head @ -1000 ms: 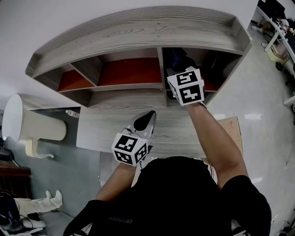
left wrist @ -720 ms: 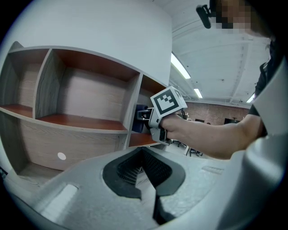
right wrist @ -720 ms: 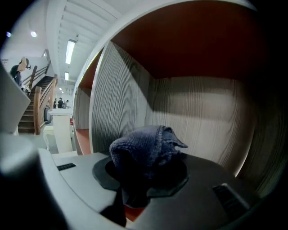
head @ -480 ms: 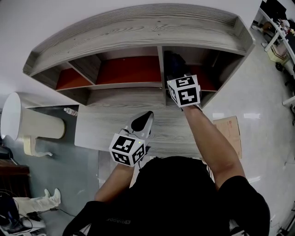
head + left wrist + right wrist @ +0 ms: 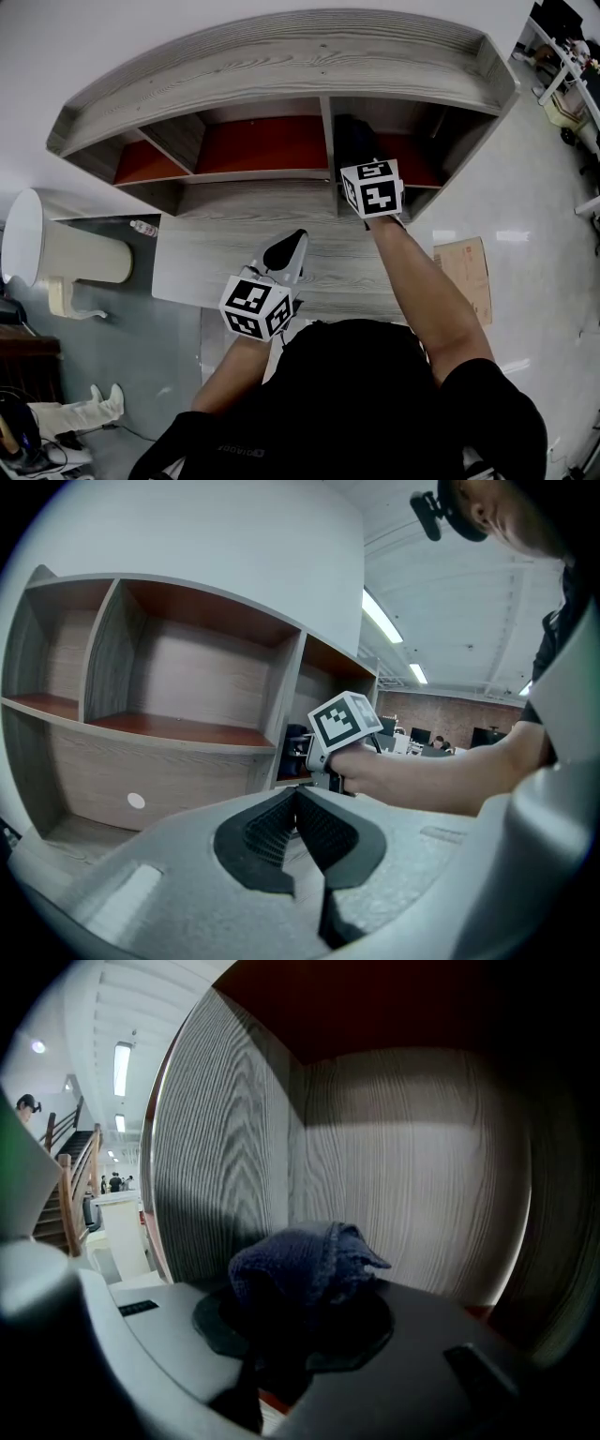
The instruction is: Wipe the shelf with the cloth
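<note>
Right gripper view: right tongs [image 5: 298,1327] were clamped on the cloth [image 5: 305,1262], dark blue and bunched, inside the shelf [image 5: 403,1147] compartment right of frame centre in the head view. My call: press flat, sweep back corner outward. Left tongs [image 5: 298,829] pressed together, empty, over the counter [image 5: 216,258].

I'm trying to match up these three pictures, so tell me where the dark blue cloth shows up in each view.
Head view: the cloth sits in the shelf's right compartment, at the tip of the right gripper.
Left gripper view: a small dark patch beside that gripper, probably the cloth; too small to be sure.
Right gripper view: centre, bunched between the jaws.
Shared landmark: the upright divider, left of the cloth.
</note>
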The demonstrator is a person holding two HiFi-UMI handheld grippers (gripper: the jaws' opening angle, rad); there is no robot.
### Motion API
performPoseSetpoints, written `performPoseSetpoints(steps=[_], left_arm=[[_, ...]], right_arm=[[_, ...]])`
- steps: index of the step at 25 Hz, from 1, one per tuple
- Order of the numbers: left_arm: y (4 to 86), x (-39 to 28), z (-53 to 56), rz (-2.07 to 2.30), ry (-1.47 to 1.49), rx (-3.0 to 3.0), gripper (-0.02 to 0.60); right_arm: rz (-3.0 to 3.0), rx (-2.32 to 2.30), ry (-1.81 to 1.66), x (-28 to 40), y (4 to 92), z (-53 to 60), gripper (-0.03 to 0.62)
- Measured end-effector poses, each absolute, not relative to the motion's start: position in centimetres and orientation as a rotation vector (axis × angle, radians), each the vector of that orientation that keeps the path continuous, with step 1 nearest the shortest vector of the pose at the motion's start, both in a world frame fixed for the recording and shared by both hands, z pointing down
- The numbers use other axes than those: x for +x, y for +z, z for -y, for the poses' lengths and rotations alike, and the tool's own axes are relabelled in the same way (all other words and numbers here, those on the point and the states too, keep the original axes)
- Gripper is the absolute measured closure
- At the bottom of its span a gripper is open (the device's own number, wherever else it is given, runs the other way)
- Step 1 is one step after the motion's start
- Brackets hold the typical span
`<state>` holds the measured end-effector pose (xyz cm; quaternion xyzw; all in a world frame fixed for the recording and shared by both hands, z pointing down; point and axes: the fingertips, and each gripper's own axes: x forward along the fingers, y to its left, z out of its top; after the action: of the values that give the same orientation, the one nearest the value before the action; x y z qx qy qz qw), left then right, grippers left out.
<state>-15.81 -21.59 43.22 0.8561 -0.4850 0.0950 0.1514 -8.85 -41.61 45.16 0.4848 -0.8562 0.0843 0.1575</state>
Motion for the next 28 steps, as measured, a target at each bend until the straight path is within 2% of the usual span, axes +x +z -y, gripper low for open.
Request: performPoseSetpoints(steps=[13, 28], left_arm=[[43.0, -14.9, 22.2, 1.370, 0.279, 2.480, 0.573], [42.6, -11.6, 22.7, 1.288, 0.312, 2.542, 0.572]], right_arm=[[2.450, 1.461, 0.301, -6.1, 45.2, 41.9, 0.490], [2.401, 1.645, 0.399, 1.4, 45.1, 42.2, 0.490]])
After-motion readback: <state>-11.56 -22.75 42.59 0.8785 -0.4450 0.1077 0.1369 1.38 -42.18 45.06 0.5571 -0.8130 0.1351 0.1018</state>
